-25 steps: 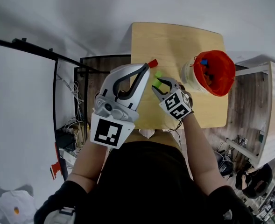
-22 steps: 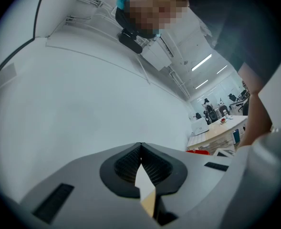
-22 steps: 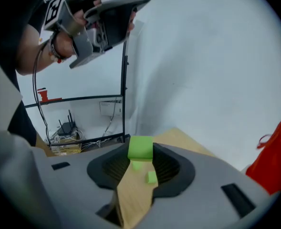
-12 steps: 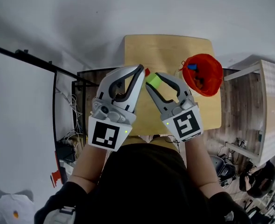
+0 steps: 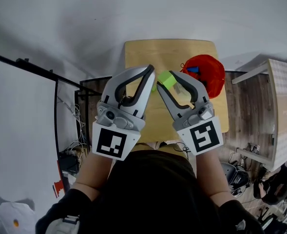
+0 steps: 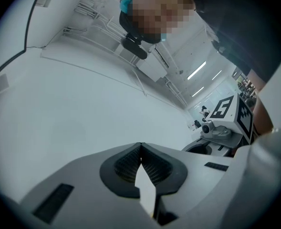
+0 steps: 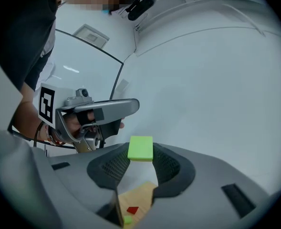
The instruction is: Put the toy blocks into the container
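Observation:
My right gripper (image 5: 169, 78) is shut on a light green block (image 5: 168, 79), held high above the wooden table (image 5: 143, 52); the block (image 7: 140, 148) sits squarely between the pads. The red container (image 5: 205, 74) stands at the table's right edge, just right of that gripper, with a blue block (image 5: 193, 70) inside. My left gripper (image 5: 150, 70) hangs beside the right one, its jaws closed tip to tip (image 6: 140, 148) with nothing in them. Far below between the right jaws, a red block (image 7: 132, 210) and a small green block (image 7: 127, 219) lie on the table.
A black metal frame (image 5: 36, 68) runs along the left with cables (image 5: 77, 130) on the floor beneath it. A light wooden cabinet (image 5: 282, 111) stands at the right. The table's far half shows bare wood.
Both grippers have risen toward the head camera. The right one carried the green block up from the table and now sits level with the left; the container appears closer to it.

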Tool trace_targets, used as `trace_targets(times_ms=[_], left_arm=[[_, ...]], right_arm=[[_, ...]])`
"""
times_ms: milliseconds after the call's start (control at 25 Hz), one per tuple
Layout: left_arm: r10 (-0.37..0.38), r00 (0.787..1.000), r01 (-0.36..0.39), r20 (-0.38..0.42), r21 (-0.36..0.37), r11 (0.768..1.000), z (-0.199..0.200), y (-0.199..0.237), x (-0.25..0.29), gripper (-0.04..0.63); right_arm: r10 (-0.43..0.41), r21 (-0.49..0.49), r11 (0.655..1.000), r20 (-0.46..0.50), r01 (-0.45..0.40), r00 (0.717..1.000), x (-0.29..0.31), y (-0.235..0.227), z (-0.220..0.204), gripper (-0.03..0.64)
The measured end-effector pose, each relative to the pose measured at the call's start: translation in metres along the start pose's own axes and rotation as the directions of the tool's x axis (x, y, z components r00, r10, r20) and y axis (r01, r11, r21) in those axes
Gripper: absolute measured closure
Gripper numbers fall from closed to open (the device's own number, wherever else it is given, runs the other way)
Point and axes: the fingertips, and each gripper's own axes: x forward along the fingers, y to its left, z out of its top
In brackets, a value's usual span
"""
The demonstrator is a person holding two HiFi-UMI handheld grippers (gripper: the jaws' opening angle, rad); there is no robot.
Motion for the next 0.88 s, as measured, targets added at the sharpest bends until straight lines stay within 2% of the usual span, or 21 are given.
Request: trace_targets(times_ms=[280,680,880], left_arm=[[-0.069,0.997,0.069,0.022,-0.022,0.997,0.002,-0.035,0.03,0.584],[-0.157,0.986,0.159,0.064,-0.031,0.987,0.016,-0.101,0.084,0.584],[-0.181,0.982,0.182,0.059,-0.024,0.983,0.013,-0.117,0.099,0.584]], right_arm=[[-0.08,-0.042,0.996,-0.02,0.079,0.997,-0.032,-0.031,-0.005,0.456],[-0.2,-0.045,0.979,-0.05,0.198,0.979,-0.1,-0.087,-0.02,0.456],[-0.239,-0.061,0.97,-0.105,0.233,0.965,-0.113,-0.107,-0.038,0.456]])
